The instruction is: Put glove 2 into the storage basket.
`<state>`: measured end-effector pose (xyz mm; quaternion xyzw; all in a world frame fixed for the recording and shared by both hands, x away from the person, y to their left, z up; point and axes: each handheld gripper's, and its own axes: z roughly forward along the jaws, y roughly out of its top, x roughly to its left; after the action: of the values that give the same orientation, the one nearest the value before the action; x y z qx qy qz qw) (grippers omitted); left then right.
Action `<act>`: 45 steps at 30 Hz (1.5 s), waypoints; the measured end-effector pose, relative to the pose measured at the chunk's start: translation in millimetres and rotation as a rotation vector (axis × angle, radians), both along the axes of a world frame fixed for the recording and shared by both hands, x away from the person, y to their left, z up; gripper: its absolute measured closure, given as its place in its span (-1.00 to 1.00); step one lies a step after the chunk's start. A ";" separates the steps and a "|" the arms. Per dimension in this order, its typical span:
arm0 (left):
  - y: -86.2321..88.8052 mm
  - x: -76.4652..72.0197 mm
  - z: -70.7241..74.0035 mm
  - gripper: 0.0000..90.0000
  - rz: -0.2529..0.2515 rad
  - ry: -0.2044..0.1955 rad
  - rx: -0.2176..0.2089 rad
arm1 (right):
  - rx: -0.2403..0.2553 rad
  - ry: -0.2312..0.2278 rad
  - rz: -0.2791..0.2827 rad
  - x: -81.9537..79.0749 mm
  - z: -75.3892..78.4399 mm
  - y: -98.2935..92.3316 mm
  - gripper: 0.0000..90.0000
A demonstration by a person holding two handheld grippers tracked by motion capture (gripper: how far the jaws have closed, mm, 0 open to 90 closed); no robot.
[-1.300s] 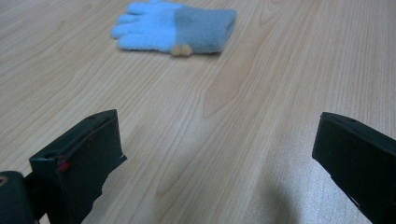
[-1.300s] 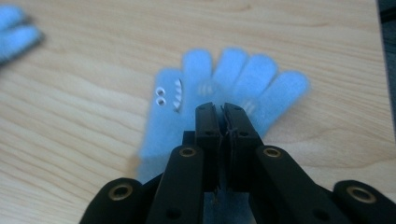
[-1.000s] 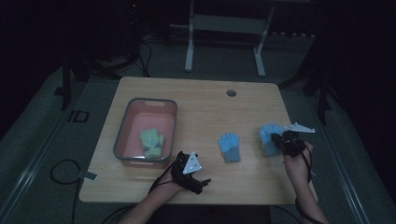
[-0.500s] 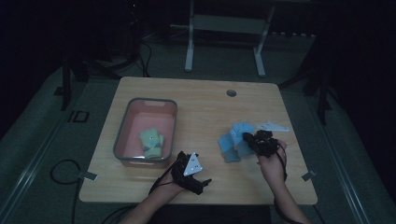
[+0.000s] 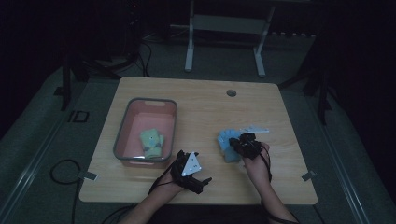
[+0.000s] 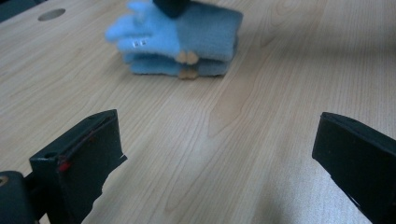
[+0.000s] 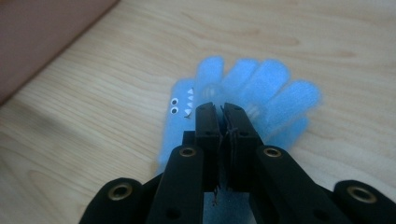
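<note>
the right gripper (image 5: 243,142) had its jaws pressed together on a light blue glove (image 6: 187,32), and this glove lay on top of a second blue glove (image 6: 177,70), so the two made a small stack on the wooden table (image 5: 205,107), right of the middle. in the right gripper view the jaws met over the glove (image 7: 243,88) near the place where the fingers begin, and the fingers of the glove pointed away from the gripper (image 7: 223,116), toward the far edge of the table. so the long axis of the glove ran almost along the line of the jaws.

the left gripper (image 5: 190,169) rested near the front edge with its jaws wide apart and nothing between them. in its own view the blue stack was ahead of it and well apart, with the glove fingers pointing to the left.

the grey bin (image 5: 122,135) with a pink floor stood at the left side of the table, and a green glove (image 5: 152,142) lay inside it. from the blue gloves the bin was to the left, past the left gripper. the right hand was clearly the nearer one to the gloves, so i think the carrying to the bin would go from right to left.
</note>
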<state>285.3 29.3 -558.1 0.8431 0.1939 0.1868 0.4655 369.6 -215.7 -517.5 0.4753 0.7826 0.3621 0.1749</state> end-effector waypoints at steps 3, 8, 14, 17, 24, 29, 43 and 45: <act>-2.3 -0.6 0.1 -0.96 -0.010 0.015 -0.004 | 0.002 0.028 -0.016 3.6 -9.5 -2.2 0.89; -5.6 -1.1 1.7 -0.96 -0.010 0.031 -0.008 | -0.007 0.053 -0.030 7.1 -20.4 -2.8 0.86; -8.7 1.8 6.5 -0.96 -0.032 0.108 -0.019 | 0.000 0.052 -0.027 6.6 -19.0 -3.9 0.68; -14.3 2.4 10.2 -0.92 -0.054 0.078 -0.004 | 0.014 0.015 0.010 4.5 -7.3 -7.7 0.50; -30.9 21.4 13.9 -0.67 -0.143 0.044 -0.006 | 0.036 -0.023 0.062 20.7 12.9 -27.3 0.21; -56.0 40.7 18.8 -0.52 -0.187 -0.001 0.025 | 0.069 -0.014 0.078 38.5 14.4 -35.2 0.17; -108.7 76.3 2.3 -0.20 -0.229 -0.033 0.254 | 0.028 0.099 0.098 60.3 -35.5 -33.7 -0.12; -111.1 78.8 -0.9 -0.09 -0.223 -0.026 0.274 | 0.025 0.082 0.114 58.9 -36.8 -33.9 -0.08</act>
<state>364.2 -81.8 -558.9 0.9125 0.0661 0.1695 0.3665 428.6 -249.6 -554.3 0.4466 0.8103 0.3614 0.1159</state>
